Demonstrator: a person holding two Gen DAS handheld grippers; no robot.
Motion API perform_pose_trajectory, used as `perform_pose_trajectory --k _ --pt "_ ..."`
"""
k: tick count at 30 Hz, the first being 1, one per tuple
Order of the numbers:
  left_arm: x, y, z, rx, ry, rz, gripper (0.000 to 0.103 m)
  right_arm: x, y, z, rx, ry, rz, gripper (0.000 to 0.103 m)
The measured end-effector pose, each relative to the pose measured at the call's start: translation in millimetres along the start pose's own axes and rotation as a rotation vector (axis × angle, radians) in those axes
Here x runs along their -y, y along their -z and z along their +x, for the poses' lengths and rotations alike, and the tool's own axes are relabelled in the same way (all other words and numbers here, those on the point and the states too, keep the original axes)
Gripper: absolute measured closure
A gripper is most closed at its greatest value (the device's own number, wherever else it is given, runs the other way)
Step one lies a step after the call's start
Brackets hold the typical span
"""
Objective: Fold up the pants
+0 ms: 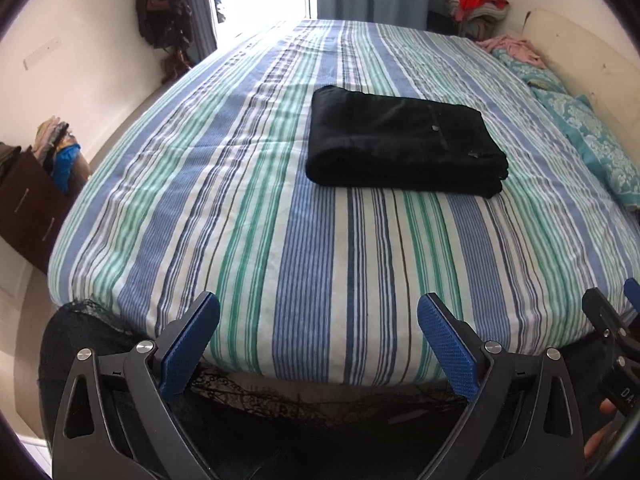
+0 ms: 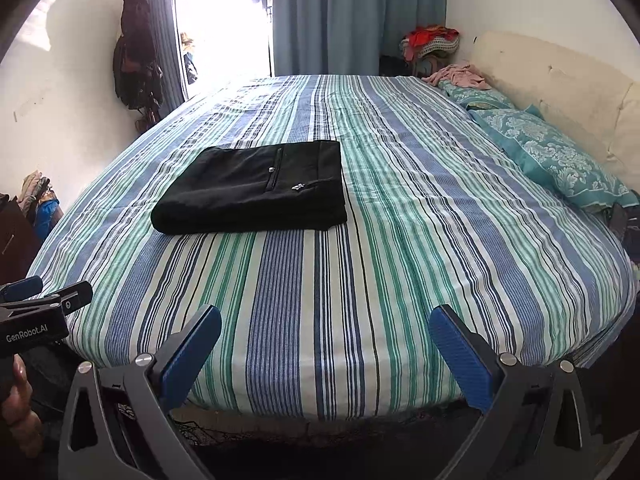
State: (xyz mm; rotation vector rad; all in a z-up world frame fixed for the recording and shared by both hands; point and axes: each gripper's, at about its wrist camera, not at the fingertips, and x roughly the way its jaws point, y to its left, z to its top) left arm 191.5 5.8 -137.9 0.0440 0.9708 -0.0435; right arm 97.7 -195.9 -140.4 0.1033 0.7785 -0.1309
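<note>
left wrist: left gripper [image 1: 318, 344] fingers spread, nothing between, above near bed edge | black folded pants [image 1: 404, 146] lie mid-bed on striped sheet [image 1: 280, 240] | right wrist: right gripper [image 2: 325, 354] fingers spread wide, empty; pants [image 2: 256, 190] well ahead, left of centre

A home bedroom. Ahead of the jaws lies a bed [image 2: 360, 280] under a striped sheet, with teal pillows [image 2: 552, 152] against a cream headboard [image 2: 560, 80] to their right. Beyond hang blue curtains [image 2: 340, 16] beside a bright doorway; clothes [image 2: 134, 52] hang on the left wall.
</note>
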Motion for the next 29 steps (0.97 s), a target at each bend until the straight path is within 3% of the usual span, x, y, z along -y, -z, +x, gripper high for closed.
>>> perform_pose_trajectory --k 10,29 --pt "11 7 -14 0.053 -0.013 0.046 0.003 -19 8 -11 0.046 0.014 -0.06 0.0" --pt "12 11 -5 0.046 -0.018 0.052 0.003 -12 10 -2 0.03 0.025 -0.039 0.0"
